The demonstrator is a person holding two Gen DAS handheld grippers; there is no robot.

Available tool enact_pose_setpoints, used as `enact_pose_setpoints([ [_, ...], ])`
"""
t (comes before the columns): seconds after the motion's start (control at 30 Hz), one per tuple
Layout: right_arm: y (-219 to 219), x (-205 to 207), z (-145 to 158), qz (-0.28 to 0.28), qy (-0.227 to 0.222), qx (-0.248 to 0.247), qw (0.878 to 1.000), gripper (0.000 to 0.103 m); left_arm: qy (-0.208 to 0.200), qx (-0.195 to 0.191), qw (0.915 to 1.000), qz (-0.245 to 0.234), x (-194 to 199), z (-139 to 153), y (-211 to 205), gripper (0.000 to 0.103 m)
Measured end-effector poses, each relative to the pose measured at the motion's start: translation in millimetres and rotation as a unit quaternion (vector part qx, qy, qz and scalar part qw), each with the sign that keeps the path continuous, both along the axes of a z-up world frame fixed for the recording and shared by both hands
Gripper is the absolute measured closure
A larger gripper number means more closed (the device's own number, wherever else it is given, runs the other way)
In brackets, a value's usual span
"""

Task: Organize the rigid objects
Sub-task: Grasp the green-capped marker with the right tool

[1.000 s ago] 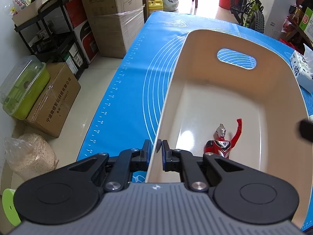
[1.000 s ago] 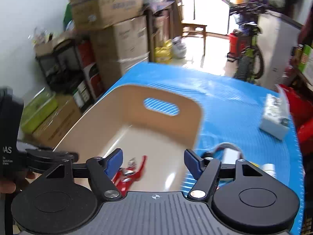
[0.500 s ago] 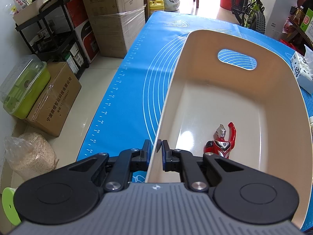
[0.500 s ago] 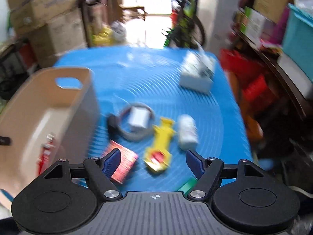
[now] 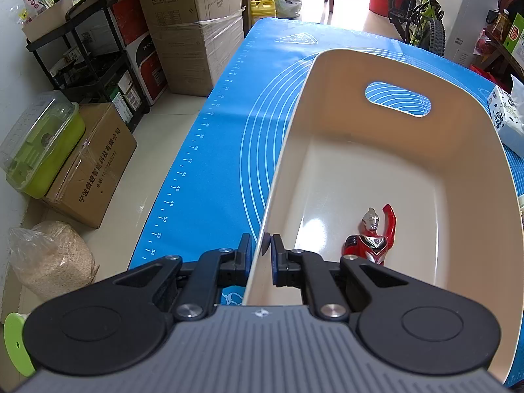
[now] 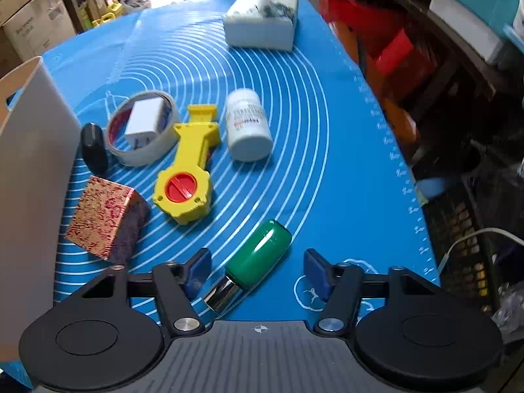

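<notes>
My left gripper (image 5: 262,251) is shut on the near left rim of the cream bin (image 5: 327,62). A red and silver toy figure (image 5: 373,235) lies on the bin floor. My right gripper (image 6: 255,267) is open, with a green cylinder with a chrome end (image 6: 255,258) lying between its fingers on the blue mat (image 6: 327,150). Beyond it lie a yellow toy tool with a red dial (image 6: 188,173), a white pill bottle (image 6: 247,124), a tape roll (image 6: 144,127) around a white box (image 6: 144,121), a black oval object (image 6: 93,145) and a red patterned box (image 6: 104,216). The bin's outer wall (image 6: 29,170) stands at the left.
A tissue pack (image 6: 262,19) sits at the mat's far end and shows in the left wrist view (image 5: 504,118). Cardboard boxes (image 5: 190,26), a black shelf (image 5: 88,55) and a green container (image 5: 39,144) stand on the floor left of the table. A bicycle (image 5: 422,9) stands beyond. Clutter lines the right side (image 6: 425,65).
My right gripper swung right from over the bin to the loose objects and lowered around the green cylinder. The toy figure's arm settled in the bin. My left gripper held still on the rim.
</notes>
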State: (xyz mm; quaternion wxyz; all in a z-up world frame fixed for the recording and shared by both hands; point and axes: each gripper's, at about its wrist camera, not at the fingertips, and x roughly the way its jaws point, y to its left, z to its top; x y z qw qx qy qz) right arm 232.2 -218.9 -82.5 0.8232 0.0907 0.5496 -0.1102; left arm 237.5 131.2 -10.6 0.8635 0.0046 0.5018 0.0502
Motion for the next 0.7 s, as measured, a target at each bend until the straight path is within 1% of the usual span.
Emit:
enact_pose_setpoints([
  [0.1, -0.2, 1.2, -8.1, -0.003, 0.011, 0.003, 1.000, 0.043, 0.000, 0.000, 1.0000, 0.000, 0.0, 0.2, 0.0, 0.089],
  [0.13, -0.4, 2.8, -10.7, -0.003, 0.012, 0.007, 1.000, 0.043, 0.000, 0.000, 1.0000, 0.000, -0.1, 0.2, 0.1, 0.089],
  [0.2, -0.4, 4.5, -11.8, -0.005, 0.008, 0.009, 1.000, 0.047, 0.000, 0.000, 1.0000, 0.000, 0.0, 0.0, -0.1, 0.089],
  [0.23, 0.8, 4.4, -11.3, -0.002, 0.007, 0.004, 1.000, 0.054, 0.000, 0.000, 1.0000, 0.000, -0.1, 0.1, 0.0, 0.089],
  [0.27, 1.6, 4.0, -11.0, 0.001, 0.004, 0.005, 1.000, 0.055, 0.000, 0.000, 1.0000, 0.000, 0.0, 0.0, -0.1, 0.089],
  [0.43, 4.3, 2.6, -10.2, 0.013, -0.004, -0.001, 1.000, 0.070, 0.000, -0.001, 1.0000, 0.001, 0.0, 0.1, -0.4, 0.089],
  [0.53, 2.8, 1.3, -7.7, 0.013, -0.011, -0.001, 1.000, 0.070, 0.000, -0.001, 1.0000, 0.001, 0.0, -0.2, -0.2, 0.089],
  [0.7, 5.4, -2.7, 3.5, 0.023, -0.041, -0.017, 0.999, 0.070, 0.000, -0.001, 1.0000, 0.001, 0.0, -0.2, -0.3, 0.089],
])
